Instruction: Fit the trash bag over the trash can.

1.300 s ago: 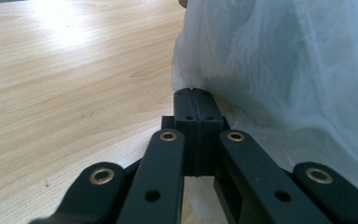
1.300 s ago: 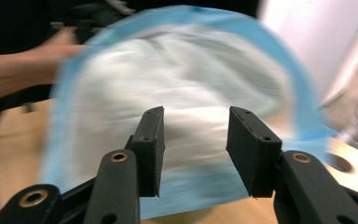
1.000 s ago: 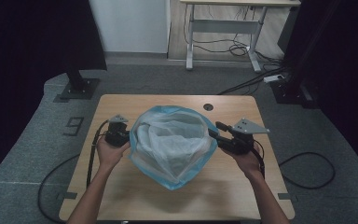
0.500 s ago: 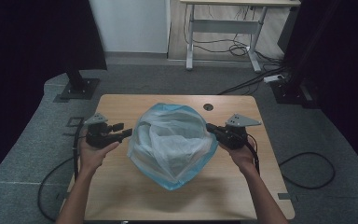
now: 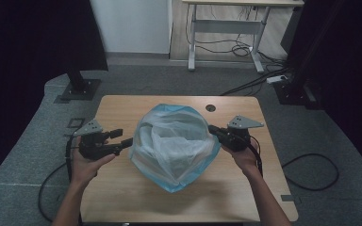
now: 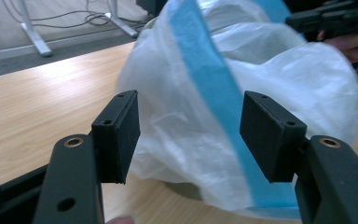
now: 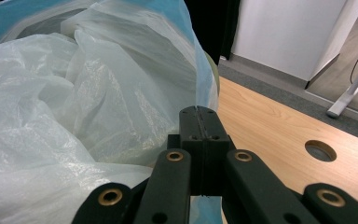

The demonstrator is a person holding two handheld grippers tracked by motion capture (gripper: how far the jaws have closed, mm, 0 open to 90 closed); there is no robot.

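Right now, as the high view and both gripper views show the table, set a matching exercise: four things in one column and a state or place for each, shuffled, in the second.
Things:
1. left gripper
2. right gripper
3. plastic bag
4. round hole

States or places:
A. white with a blue rim, bulging in the middle of the table
B. jaws pressed together on the bag's blue rim
C. jaws apart, pads touching nothing
D. cut in the tabletop behind the bag

Pairs: 1-C, 2-B, 3-A, 4-D
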